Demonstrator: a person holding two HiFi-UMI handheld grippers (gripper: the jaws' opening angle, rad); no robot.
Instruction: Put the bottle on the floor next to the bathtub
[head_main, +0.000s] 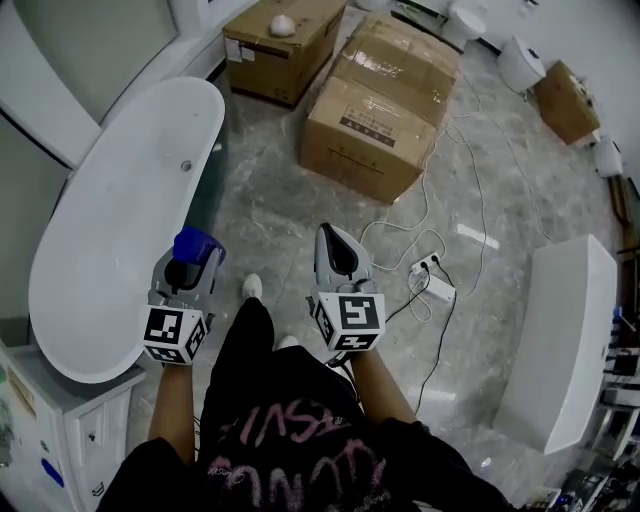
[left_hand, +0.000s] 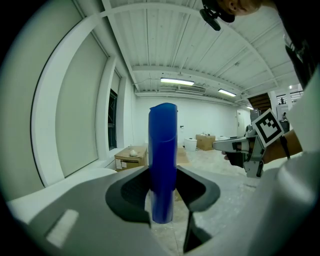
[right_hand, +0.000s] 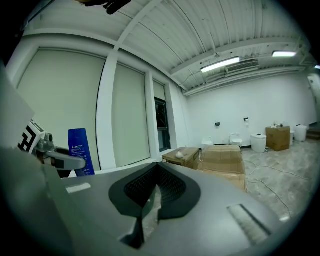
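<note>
We have the bottle (left_hand: 162, 165) upright, pinched near its base by the fingers of the left gripper (head_main: 190, 262). It's in the air just beside the tub (head_main: 110, 220) rim, above the floor (head_main: 290, 200). Right gripper (head_main: 338, 255) is pressed together and empty. Risks: the bottle is tall and narrow, so it likely tips if we let go tilted or before contact. The tub wall is close and we could clip it going down.

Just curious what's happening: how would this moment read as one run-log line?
left hand-held gripper: shut on blue bottle | right hand-held gripper: shut, empty | placement: not yet on floor beside bathtub
</note>
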